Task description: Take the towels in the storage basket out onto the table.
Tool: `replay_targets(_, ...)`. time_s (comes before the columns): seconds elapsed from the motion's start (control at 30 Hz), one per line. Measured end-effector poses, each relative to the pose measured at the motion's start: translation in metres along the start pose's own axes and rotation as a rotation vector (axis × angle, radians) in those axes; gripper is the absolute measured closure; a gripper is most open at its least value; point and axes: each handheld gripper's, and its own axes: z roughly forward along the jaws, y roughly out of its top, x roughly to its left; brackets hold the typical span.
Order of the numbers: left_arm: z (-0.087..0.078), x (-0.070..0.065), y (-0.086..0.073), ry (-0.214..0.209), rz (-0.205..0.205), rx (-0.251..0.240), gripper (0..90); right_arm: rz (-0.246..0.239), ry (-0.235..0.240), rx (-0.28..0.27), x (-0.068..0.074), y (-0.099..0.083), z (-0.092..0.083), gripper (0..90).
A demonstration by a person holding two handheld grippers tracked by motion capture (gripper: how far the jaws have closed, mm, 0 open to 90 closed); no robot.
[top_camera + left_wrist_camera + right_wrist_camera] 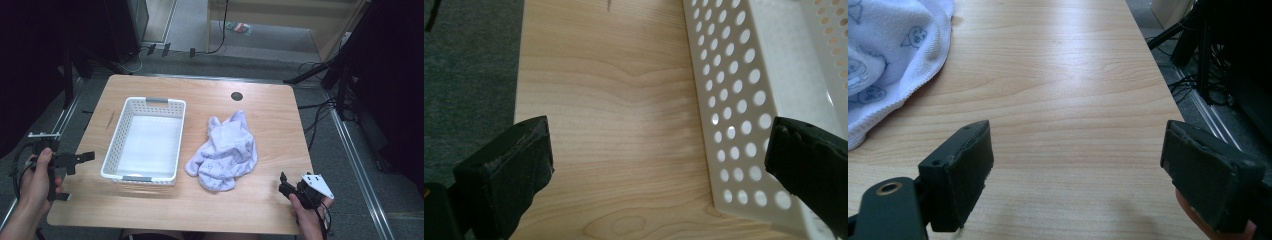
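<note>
**Both grippers spread wide at the near edge, basket and cloth lying untouched**

Nearest the person, at about 5 o'clock on the wooden table (200,200), the right hand (307,217) holds the right gripper (284,186) just above the near right corner. In the right gripper view its two black jaws stand wide apart with bare wood between them and nothing held; a fingertip (1198,220) shows under the right jaw.

At about 8 o'clock, the left hand (37,180) holds the left gripper (85,159) over the table's left edge, pointing toward 3 o'clock at the basket. The left gripper view shows its jaws wide as well, gripping nothing, with wood grain between them and the basket's perforated side wall (734,125) running just beside the right jaw; whether jaw and wall touch cannot be told.

Farther in, left of centre, the white plastic basket (116,135) sits upright with its long axis running from 6 to 12 o'clock, and its interior looks bare. It has a grey handle at each short end.

Just right of centre, beside the basket but apart from it, lies a crumpled pale lavender cloth (225,150) with a small printed pattern. Its edge shows at 10 o'clock in the right gripper view, well clear of the jaws.

At 12 o'clock near the far edge is a round black grommet (236,96). Beyond the table are grey carpet (210,62) and loose cables (320,107).
</note>
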Motion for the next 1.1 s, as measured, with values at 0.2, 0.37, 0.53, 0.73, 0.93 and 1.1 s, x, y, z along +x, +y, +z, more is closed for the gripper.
replay_targets(0.2, -0.004, 0.015, -0.028, -0.054, -0.033, -0.131, 0.0, 0.007, -0.006, 0.0, 0.0, 0.0, -0.001, 13.7)
replay_targets(0.37, -0.003, 0.028, -0.048, -0.083, -0.058, -0.256, 0.0, 0.009, -0.002, -0.004, -0.001, 0.0, -0.001, 13.7)
replay_targets(0.53, 0.002, 0.03, -0.066, -0.083, -0.047, -0.347, 0.0, 0.011, 0.006, -0.009, -0.001, -0.001, -0.001, 13.7)
replay_targets(0.73, 0.011, 0.037, -0.081, -0.061, -0.052, -0.387, 0.0, 0.007, 0.006, -0.006, -0.001, -0.001, -0.001, 13.6)
replay_targets(0.93, 0.013, 0.032, -0.085, -0.053, -0.026, -0.4, 0.0, 0.0, 0.006, -0.005, -0.001, -0.001, -0.001, 13.6)
replay_targets(1.1, 0.015, 0.034, -0.085, -0.048, -0.055, -0.404, 0.0, -0.001, 0.008, -0.002, 0.0, 0.0, -0.001, 13.5)
